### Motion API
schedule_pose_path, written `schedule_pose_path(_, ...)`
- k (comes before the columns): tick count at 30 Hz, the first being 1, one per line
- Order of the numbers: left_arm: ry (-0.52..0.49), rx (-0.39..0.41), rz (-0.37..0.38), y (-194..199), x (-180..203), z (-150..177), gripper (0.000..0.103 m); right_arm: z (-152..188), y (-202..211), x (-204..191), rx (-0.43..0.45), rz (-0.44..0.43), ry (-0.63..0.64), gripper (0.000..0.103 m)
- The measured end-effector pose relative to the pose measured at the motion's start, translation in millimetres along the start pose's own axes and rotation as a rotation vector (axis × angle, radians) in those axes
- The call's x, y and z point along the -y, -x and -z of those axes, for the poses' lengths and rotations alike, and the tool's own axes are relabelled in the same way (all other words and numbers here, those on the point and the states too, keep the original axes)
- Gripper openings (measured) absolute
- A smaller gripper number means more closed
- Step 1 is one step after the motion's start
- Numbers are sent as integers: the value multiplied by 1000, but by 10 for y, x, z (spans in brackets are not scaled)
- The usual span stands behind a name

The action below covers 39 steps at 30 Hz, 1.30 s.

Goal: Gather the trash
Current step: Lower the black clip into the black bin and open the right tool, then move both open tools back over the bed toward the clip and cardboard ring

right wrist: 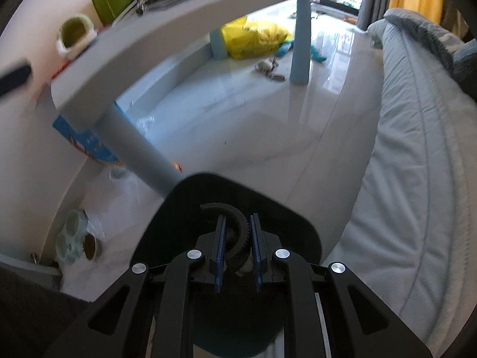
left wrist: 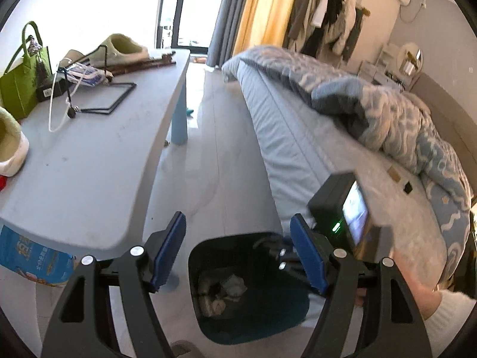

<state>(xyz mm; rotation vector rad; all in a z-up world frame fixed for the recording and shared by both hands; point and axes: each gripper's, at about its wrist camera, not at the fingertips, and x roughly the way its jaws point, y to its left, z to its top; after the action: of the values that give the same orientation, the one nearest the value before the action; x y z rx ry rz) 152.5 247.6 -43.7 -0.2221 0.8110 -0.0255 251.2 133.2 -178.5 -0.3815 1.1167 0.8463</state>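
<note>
A dark trash bin (left wrist: 247,286) stands on the floor between the table and the bed, with crumpled paper (left wrist: 226,292) at its bottom. My left gripper (left wrist: 238,247) is open and empty above the bin's rim. My right gripper (right wrist: 238,253) is over the bin's mouth (right wrist: 208,197), its blue pads close together around a dark ribbed ring-shaped piece (right wrist: 238,238). The right gripper also shows in the left wrist view (left wrist: 283,256), reaching into the bin from the right.
A grey table (left wrist: 98,155) stands left with a green bag (left wrist: 21,83), slippers, cables and a wire stand. A bed (left wrist: 328,155) with a blue quilt lies right. A yellow bag (right wrist: 253,38) and scraps lie on the floor under the table. A blue box (left wrist: 32,259) stands below it.
</note>
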Motion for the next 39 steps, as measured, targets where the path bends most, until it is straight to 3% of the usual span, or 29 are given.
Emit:
schedule_pose_path(4, 16, 31, 0, 75, -5, -57, 78, 49, -112, -22, -62, -12, 6, 17)
schedule_pose_path(6, 28, 45, 1, 104, -4, -88, 78, 82, -141, -35, -86, -6, 10, 45)
schedule_pose_path(7, 31, 50, 3, 116, -3, -94, 78, 105, -159, -45, -106, -14, 13, 69)
schedule_pose_path(8, 37, 57, 6, 132, 1, -110, 78, 122, -150, -50, -104, -16, 16, 71)
schedule_pose_path(17, 44, 109, 22, 207, 163, -256, 79, 146, 192, 67, -25, -14, -1, 71)
schedule_pose_path(26, 39, 154, 51, 227, 466, -397, 79, 162, 835, 334, 166, -24, -30, 71)
schedule_pose_path(30, 4, 173, 41, 195, 679, -441, 79, 247, 1062, 547, 222, -2, -54, 71)
schedule_pose_path(39, -20, 168, 101, -13, 1177, -498, 80, 535, 1481, 1102, 295, 83, -131, 71)
